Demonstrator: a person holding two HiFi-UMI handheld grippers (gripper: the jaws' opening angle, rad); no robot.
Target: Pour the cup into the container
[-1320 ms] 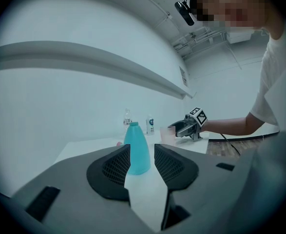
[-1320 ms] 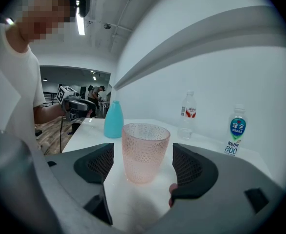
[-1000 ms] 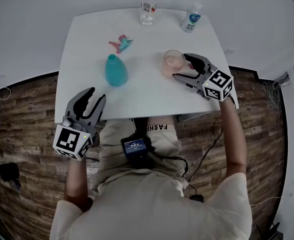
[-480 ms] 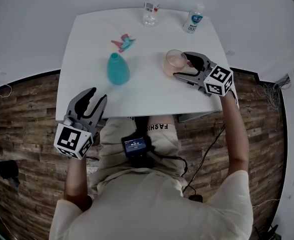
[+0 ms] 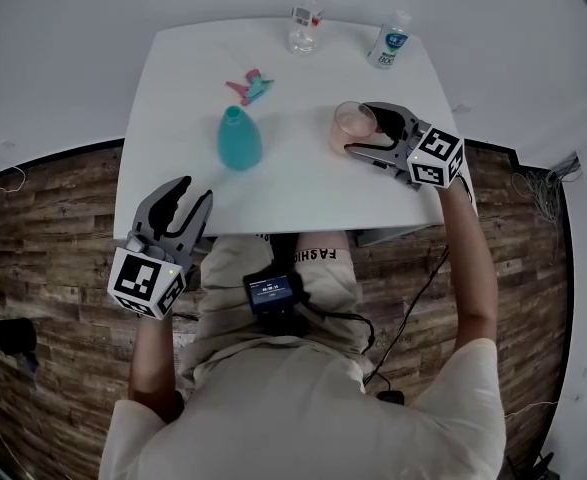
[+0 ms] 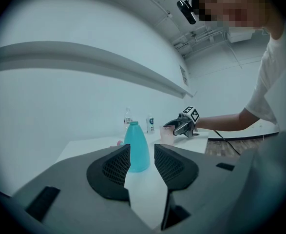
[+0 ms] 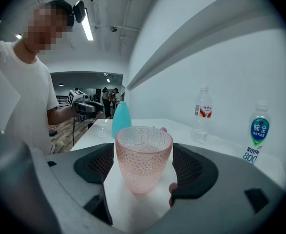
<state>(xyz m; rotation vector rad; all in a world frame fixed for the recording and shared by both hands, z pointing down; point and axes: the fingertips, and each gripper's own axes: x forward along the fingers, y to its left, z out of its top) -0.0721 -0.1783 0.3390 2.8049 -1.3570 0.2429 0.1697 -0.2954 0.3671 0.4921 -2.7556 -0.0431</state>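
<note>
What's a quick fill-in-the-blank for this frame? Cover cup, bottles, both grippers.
1. The right gripper has its jaws either side of the ___ cup.
2. The left gripper holds ___.
3. The teal bottle stands ___ on the table.
4. ___ labelled bottles stand at the table's far edge.
Missing words: pink; nothing; upright; Two.

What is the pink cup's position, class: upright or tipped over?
Upright: the pink cup stands on its base on the white table, its open rim facing up and level.
</note>
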